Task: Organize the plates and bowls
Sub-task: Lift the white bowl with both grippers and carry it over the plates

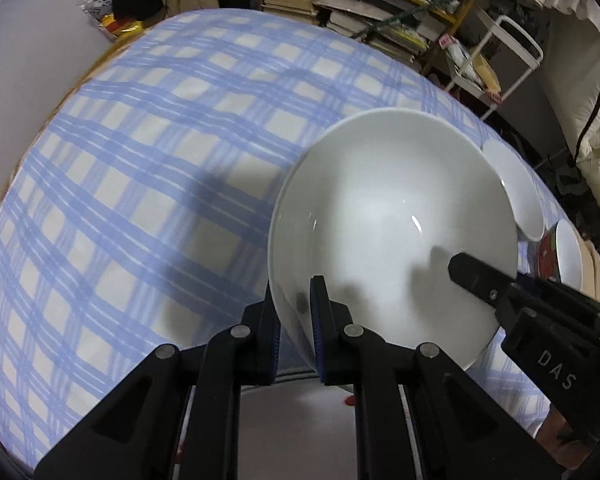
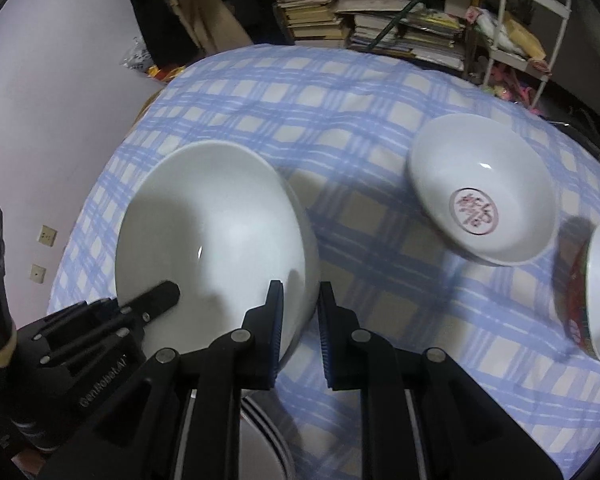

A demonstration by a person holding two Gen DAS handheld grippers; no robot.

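Observation:
A large plain white bowl [image 1: 392, 224] is held over the blue checked tablecloth [image 1: 160, 152]. My left gripper [image 1: 294, 312] is shut on its near-left rim, one finger inside and one outside. My right gripper [image 2: 300, 312] is shut on the same bowl [image 2: 216, 232] at its right rim; its finger also shows in the left wrist view [image 1: 484, 280]. A white bowl with a red emblem [image 2: 484, 192] sits on the cloth to the right. A red-patterned bowl [image 2: 596, 292] stands at the far right edge.
A stack of plates [image 2: 268, 432] lies below the grippers at the near table edge. Behind the table are a shelf of books and papers [image 2: 380, 12] and a white metal rack [image 2: 532, 40]. A pale wall [image 2: 40, 120] is on the left.

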